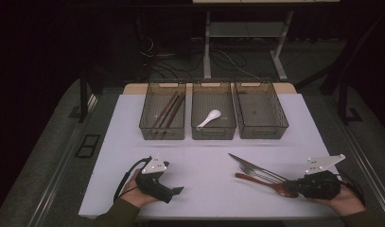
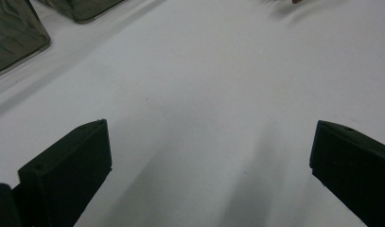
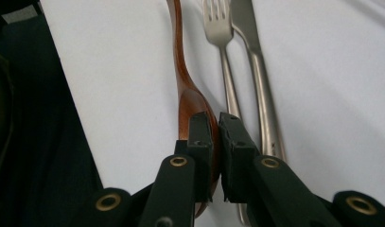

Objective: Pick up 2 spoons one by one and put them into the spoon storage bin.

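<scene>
On the bench (image 1: 204, 156) near its right front edge lie 1 wooden spoon (image 3: 188, 94), 1 fork (image 3: 223, 61) and 1 knife (image 3: 256, 71). The right tongs (image 3: 214, 127) pinch the spoon's bowl; the left tongs (image 2: 209, 156) stand spread. Behind sit 3 bins (image 1: 214, 133).

The high view is dim overall: the room beyond the desk (image 1: 199, 142) sinks into near-black, and only the white desk top reads clearly, lit softly from above with an even, cool tone. Shadows there are faint and short. The picture is slightly soft and grainy, with fine detail lost in the dark far area. In the left gripper view the desk is bright and washed pale, with broad soft shadows stretching from the near black jaws, which are blurred at their edges. In the right gripper view the wooden spoon (image 3: 190, 101) shows a glossy highlight, the fork (image 3: 223, 56) glints, and the far part goes soft.
</scene>
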Demonstrator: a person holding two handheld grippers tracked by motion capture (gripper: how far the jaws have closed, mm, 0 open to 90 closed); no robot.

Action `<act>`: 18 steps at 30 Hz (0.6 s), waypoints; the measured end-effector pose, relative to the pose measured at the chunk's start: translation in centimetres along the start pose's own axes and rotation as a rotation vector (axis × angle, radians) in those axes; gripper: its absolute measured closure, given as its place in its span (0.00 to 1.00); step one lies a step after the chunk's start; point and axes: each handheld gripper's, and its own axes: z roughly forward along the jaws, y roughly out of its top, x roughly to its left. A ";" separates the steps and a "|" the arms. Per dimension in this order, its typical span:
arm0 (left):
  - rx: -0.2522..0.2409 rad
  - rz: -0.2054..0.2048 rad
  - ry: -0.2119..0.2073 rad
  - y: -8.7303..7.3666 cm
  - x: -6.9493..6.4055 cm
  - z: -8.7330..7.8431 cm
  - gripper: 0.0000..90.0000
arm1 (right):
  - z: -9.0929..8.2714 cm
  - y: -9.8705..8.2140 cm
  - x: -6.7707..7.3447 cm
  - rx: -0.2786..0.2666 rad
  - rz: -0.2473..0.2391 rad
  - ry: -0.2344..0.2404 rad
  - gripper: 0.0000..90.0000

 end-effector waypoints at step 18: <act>-0.009 0.006 -0.003 0.1 0.0 -0.1 0.00 | 0.8 2.9 -0.1 -0.062 -0.002 -0.079 0.93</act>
